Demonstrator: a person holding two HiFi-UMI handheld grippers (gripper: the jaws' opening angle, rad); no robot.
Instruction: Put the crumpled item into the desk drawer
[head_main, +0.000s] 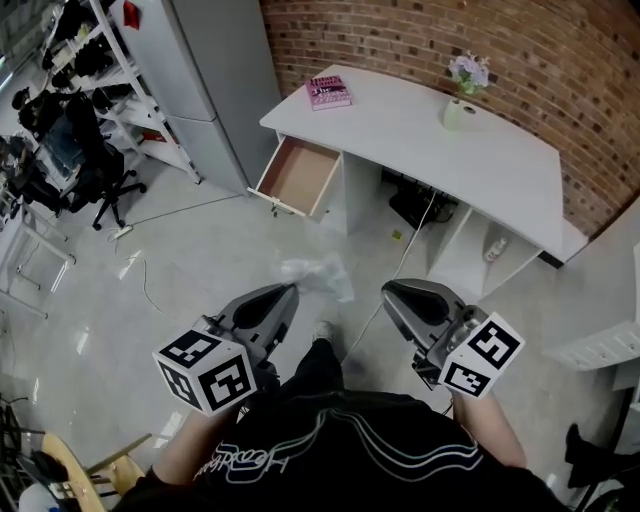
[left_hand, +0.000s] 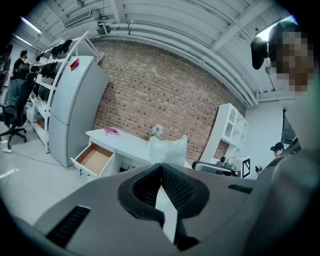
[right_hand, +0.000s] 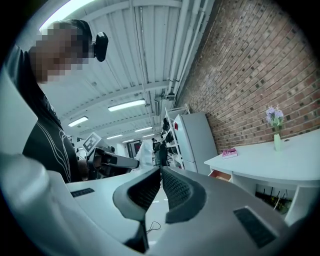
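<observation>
The crumpled item (head_main: 320, 274) is a wad of clear, whitish plastic. It hangs over the floor in front of me, pinched at the tip of my left gripper (head_main: 293, 288), which is shut on it. In the left gripper view the wad (left_hand: 168, 149) sticks up past the closed jaws (left_hand: 161, 165). The desk drawer (head_main: 298, 175) stands pulled open and empty at the left end of the white desk (head_main: 440, 140), some way ahead of the wad. My right gripper (head_main: 388, 289) is level with the left, shut, with nothing in it (right_hand: 161, 168).
A pink book (head_main: 328, 91) and a vase of flowers (head_main: 463, 95) sit on the desk. A grey fridge (head_main: 205, 80) stands left of the drawer, with shelves and an office chair (head_main: 95, 170) further left. A cable (head_main: 405, 250) trails across the floor under the desk.
</observation>
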